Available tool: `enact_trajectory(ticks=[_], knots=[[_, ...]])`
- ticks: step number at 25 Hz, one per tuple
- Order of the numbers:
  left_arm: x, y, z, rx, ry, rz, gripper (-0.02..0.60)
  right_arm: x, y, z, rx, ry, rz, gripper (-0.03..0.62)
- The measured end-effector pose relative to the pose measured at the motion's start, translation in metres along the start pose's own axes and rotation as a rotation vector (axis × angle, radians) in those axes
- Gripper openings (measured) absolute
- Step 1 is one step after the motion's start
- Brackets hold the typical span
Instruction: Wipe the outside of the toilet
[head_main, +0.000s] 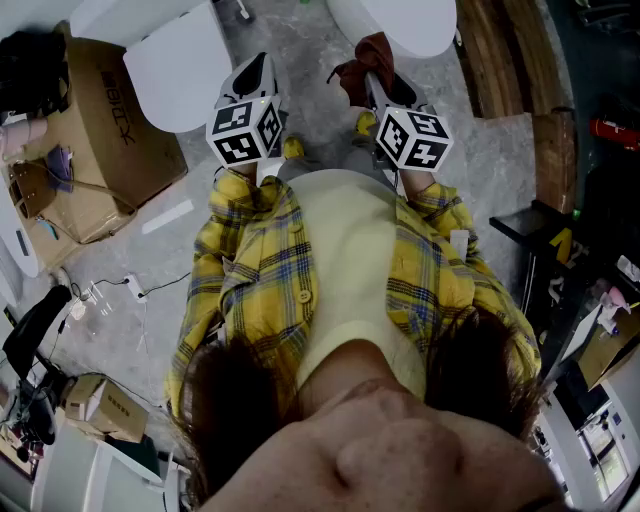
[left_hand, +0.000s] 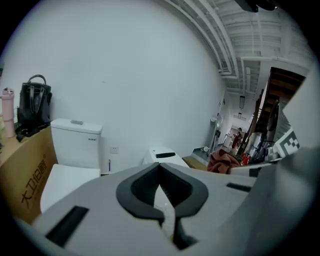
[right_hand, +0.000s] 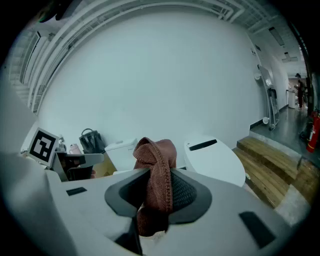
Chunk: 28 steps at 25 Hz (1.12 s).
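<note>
Two white toilets stand ahead of me. One with a square tank (left_hand: 76, 144) (head_main: 172, 52) (right_hand: 121, 149) is at the left, and a rounded tankless one (left_hand: 162, 156) (head_main: 408, 22) (right_hand: 214, 161) is at the right. My right gripper (right_hand: 159, 187) (head_main: 375, 78) is shut on a reddish-brown cloth (right_hand: 159, 167) (head_main: 362, 62) (left_hand: 223, 161), which bunches up above the jaws. My left gripper (left_hand: 160, 175) (head_main: 260, 68) is shut with nothing in it. Both grippers are held in front of my chest, short of the toilets and touching neither.
A cardboard box (head_main: 98, 130) (left_hand: 22, 177) stands left of the tank toilet with a black handbag (left_hand: 34, 102) on it. Wooden steps (right_hand: 272, 167) (head_main: 505, 55) lie right of the rounded toilet. Cables and a power strip (head_main: 118, 290) lie on the grey floor at the left.
</note>
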<state>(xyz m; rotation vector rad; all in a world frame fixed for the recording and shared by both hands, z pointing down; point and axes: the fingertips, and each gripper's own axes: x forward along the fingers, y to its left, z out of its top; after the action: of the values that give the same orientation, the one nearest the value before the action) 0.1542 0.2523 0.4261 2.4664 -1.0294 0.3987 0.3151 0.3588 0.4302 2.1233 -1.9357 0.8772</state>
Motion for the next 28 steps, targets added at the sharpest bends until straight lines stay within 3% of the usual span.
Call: enact_trajectory(ticks=[12,28], knots=[[-0.008,0.03,-0.001,-0.012,0.002,0.012,0.003,0.017,0.022,-0.003,-0.001,0.005,0.0,0.123],[0.007,0.04,-0.011,-0.047,0.047,-0.032,0.002,0.019,0.021,-0.005,0.02,0.037,-0.051,0.123]])
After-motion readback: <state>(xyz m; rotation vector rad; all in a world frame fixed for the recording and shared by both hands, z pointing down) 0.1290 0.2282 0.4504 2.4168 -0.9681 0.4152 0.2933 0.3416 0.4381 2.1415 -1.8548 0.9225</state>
